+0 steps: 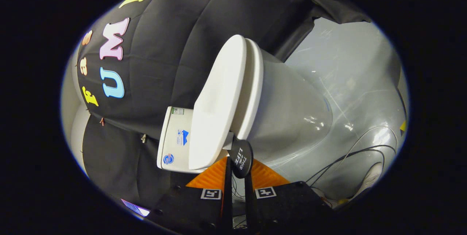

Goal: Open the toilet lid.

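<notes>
The view was rolled sideways. A white toilet point(284, 107) stood on a pale glossy floor point(357, 81), its tank point(175, 140) against the black cloth wall point(175, 38). The toilet lid point(219, 100) lay close against the seat point(251, 89), with only a thin gap between them. The gripper point(239, 162) had its fingers nearly pressed together, pinching a small dark round tag point(240, 157) that hung at the lid's edge near the tank. Dark cables point(350, 156) trailed across the floor beside the bowl.
</notes>
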Demonstrator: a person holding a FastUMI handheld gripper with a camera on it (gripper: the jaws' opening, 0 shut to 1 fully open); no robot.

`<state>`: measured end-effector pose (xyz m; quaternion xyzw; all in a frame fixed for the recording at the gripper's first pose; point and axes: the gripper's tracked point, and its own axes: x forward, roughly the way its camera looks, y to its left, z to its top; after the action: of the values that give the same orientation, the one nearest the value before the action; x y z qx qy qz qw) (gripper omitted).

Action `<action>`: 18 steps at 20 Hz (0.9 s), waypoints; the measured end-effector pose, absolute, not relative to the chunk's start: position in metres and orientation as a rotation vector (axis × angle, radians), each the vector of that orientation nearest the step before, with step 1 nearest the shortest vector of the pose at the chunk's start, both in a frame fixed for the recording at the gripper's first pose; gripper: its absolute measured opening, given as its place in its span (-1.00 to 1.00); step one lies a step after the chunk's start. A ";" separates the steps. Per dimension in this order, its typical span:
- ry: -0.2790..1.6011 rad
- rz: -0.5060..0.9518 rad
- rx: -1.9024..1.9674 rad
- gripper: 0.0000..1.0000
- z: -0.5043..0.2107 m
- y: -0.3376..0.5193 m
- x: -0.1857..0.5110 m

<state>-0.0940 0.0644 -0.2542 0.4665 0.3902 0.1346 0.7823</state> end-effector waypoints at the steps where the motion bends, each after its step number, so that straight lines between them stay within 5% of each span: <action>1: 0.840 0.293 1.004 -0.60 -0.252 0.064 -0.096; 4: 0.848 0.298 1.021 -0.63 -0.250 0.065 -0.096; 6: 0.843 0.300 1.014 -0.89 -0.258 0.074 -0.084; 18: 0.838 0.293 1.006 -0.89 -0.246 0.067 -0.096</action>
<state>-0.0956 0.0667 -0.2461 0.4660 0.3882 0.1358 0.7833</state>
